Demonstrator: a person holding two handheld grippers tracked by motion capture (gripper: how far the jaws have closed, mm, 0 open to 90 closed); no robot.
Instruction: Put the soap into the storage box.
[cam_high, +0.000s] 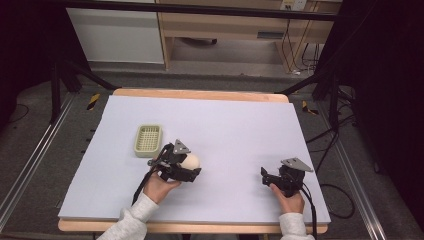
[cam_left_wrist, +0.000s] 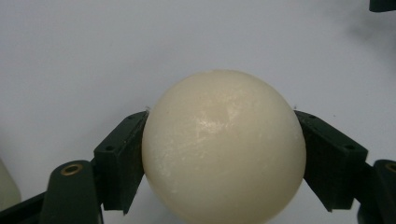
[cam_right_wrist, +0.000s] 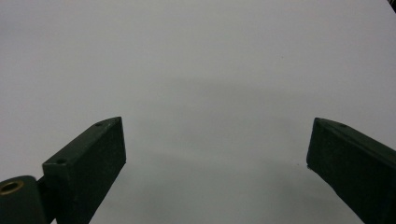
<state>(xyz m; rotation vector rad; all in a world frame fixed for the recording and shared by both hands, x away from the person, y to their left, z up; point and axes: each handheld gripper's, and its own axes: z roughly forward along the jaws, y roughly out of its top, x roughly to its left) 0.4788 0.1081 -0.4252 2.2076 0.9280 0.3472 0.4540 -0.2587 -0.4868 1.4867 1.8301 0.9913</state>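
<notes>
Left gripper (cam_high: 192, 165) is clamped on a cream ball (cam_high: 190, 161), jaws pressing its two sides as the left gripper view shows (cam_left_wrist: 224, 149). The ball sits low over the pale table sheet (cam_high: 235, 130), just right of the green basket (cam_high: 148, 139); whether it touches the sheet I cannot tell.

Right gripper (cam_high: 266, 176) rests near the right front of the table, jaws spread wide with nothing between them (cam_right_wrist: 215, 154).

Risks, as I judge them:
- Ball is smooth and round, held on two small flat pads. A twist or quick swing could let it squirt out and roll across the sheet, possibly off the edge.
- If the basket is the goal, it is shallow and light. Dropping the ball from height could bounce it out, or a jaw could nudge the basket aside.
- Squeezing off-centre would push the ball forward out of the jaws.

Count:
- Balls: one in the grip; a pale rounded edge at the lower left of the left gripper view may be something else, unclear.
- Baskets: one.
- Grippers: two.
</notes>
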